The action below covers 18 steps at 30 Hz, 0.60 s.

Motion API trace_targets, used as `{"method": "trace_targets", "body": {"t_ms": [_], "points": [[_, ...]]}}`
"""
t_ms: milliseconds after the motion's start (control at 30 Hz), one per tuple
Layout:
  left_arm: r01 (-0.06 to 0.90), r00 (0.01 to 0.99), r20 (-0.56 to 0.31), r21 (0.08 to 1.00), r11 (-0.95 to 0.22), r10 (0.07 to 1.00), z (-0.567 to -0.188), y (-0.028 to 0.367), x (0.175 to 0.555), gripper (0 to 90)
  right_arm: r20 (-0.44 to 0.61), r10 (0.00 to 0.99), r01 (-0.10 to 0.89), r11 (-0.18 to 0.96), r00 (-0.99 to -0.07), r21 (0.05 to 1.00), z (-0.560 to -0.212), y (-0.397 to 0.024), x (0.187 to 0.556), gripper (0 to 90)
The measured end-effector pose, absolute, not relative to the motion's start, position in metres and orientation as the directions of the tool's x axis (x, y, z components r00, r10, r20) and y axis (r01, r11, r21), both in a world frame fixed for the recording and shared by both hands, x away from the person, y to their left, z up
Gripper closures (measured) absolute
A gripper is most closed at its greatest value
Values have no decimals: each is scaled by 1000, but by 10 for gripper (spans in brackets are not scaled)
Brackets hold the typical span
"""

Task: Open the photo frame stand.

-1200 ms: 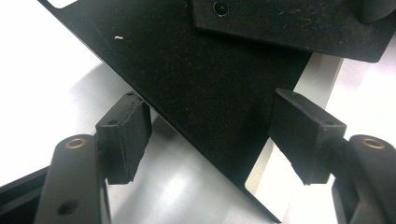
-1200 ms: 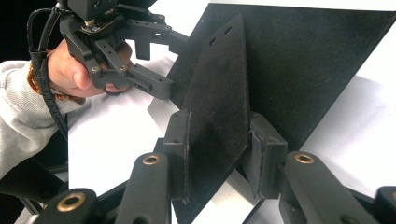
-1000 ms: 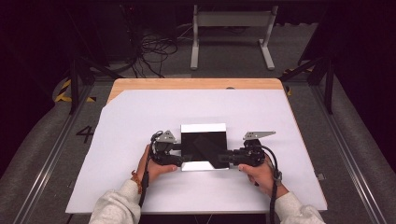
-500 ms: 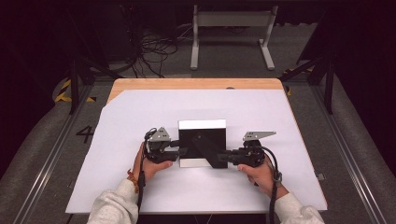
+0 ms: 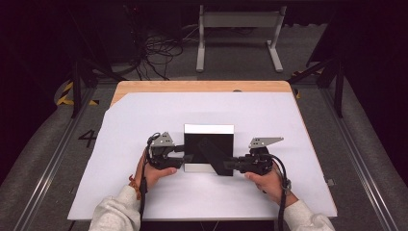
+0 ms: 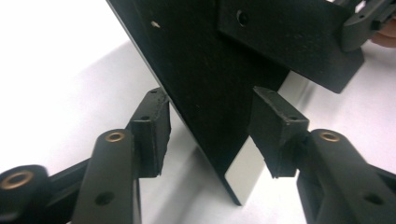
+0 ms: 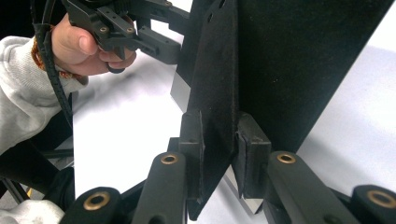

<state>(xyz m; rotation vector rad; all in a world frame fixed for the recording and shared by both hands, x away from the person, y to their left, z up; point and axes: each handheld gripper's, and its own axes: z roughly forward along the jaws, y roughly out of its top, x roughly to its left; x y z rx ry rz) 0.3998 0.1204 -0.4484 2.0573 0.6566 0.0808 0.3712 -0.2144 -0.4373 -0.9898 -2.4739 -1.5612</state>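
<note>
Since a second ago we note the left gripper (image 5: 185, 158) closing, then reopening a little; the right gripper (image 5: 226, 164) closed further, and the frame (image 5: 208, 144) sits slightly farther left. Left claw: spread, pads straddling the frame's edge, at least one clear of it. Right claw: pinching the stand flap (image 7: 215, 100) on the frame's back. The frame lies face down, black-backed with pale border strips, on the white sheet (image 5: 288, 120), at 12 o'clock from both hands, centre table.
</note>
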Motion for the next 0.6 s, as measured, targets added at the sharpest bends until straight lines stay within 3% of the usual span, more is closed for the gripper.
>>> {"method": "trace_targets", "body": {"t_ms": [233,600], "points": [[434,868,-219,770,-467,445,-459,109,402,416,347,481,522,295,-805,800,-436,-213,370,758],[408,858,-161,790,-458,487,-454,109,400,548,330,496,516,303,-803,801,-436,-212,370,763]]}}
